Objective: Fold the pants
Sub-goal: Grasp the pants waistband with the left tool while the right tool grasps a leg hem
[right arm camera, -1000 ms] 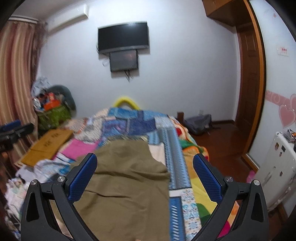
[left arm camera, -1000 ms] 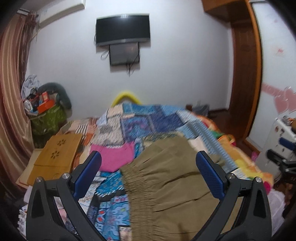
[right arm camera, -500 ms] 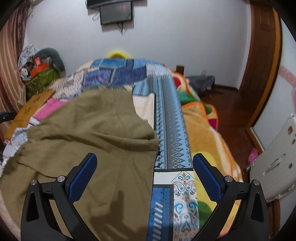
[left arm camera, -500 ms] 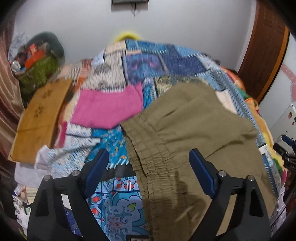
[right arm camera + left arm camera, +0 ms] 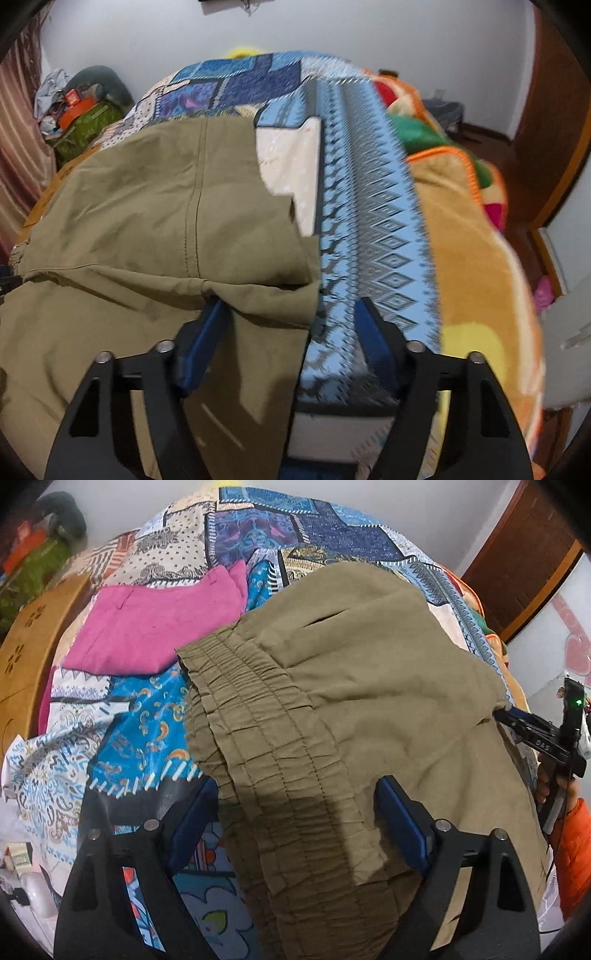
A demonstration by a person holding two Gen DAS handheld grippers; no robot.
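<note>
Olive-khaki pants (image 5: 369, 686) lie on a patchwork bed cover (image 5: 147, 731). Their gathered elastic waistband (image 5: 266, 746) runs toward my left gripper (image 5: 295, 805), which is open with the waistband lying between its blue pads. In the right wrist view the pants (image 5: 155, 221) lie folded over, a seam running up the middle. My right gripper (image 5: 291, 325) is open, straddling the lower right corner of the pants' fold; its left pad (image 5: 207, 332) is against the cloth. The right gripper also shows in the left wrist view (image 5: 517, 720) at the pants' right edge.
A folded pink garment (image 5: 155, 627) lies left of the pants. A tan wooden board (image 5: 26, 653) leans at the bed's left. An orange and yellow blanket (image 5: 472, 258) covers the bed's right side. A green bag with clutter (image 5: 85, 118) stands by the far wall.
Both grippers have tilted down and come close to the bed. Both jaw gaps have narrowed. The left now straddles the waistband, the right the pants' fold corner.
</note>
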